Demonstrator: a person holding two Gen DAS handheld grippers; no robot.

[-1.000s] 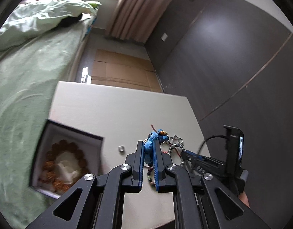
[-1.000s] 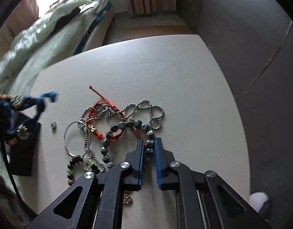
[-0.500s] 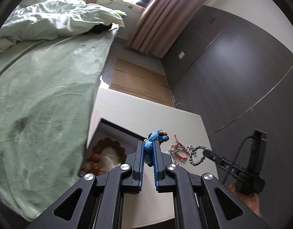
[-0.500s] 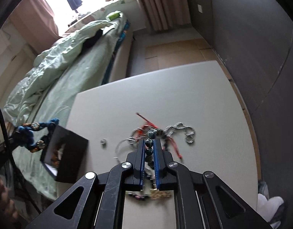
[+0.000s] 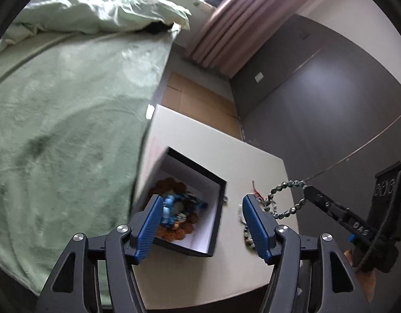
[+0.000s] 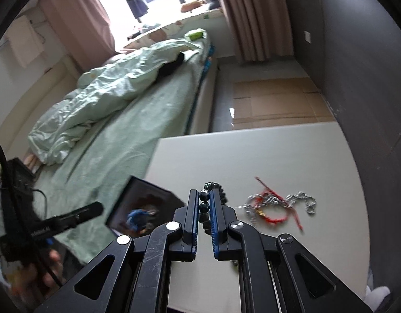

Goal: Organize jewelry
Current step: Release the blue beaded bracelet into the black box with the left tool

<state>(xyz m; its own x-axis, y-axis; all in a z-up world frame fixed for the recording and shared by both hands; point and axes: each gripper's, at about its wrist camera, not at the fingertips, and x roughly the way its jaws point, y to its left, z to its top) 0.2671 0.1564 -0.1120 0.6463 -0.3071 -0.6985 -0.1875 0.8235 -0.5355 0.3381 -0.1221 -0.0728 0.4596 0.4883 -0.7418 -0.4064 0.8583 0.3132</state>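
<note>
My left gripper (image 5: 201, 206) is open above the black box (image 5: 221, 203) with a white lining. A blue braided bracelet (image 5: 174, 208) lies in the box on a brown wooden bead bracelet (image 5: 174, 232). My right gripper (image 6: 206, 203) is shut on a dark green bead bracelet (image 6: 203, 200) and holds it above the table. In the left wrist view that bracelet (image 5: 286, 198) hangs as a loop from the right gripper (image 5: 311, 191). The box (image 6: 145, 208) also shows in the right wrist view.
A red cord bracelet (image 6: 273, 215) and a silver bead chain (image 6: 297, 199) lie on the white table (image 6: 252, 156). A bed with a green cover (image 5: 57, 130) runs along the table's left edge. A dark wall (image 5: 318, 104) stands at the right.
My left gripper moved over the box and opened, letting the blue bracelet drop in. My right gripper lifted the dark bead bracelet off the table.
</note>
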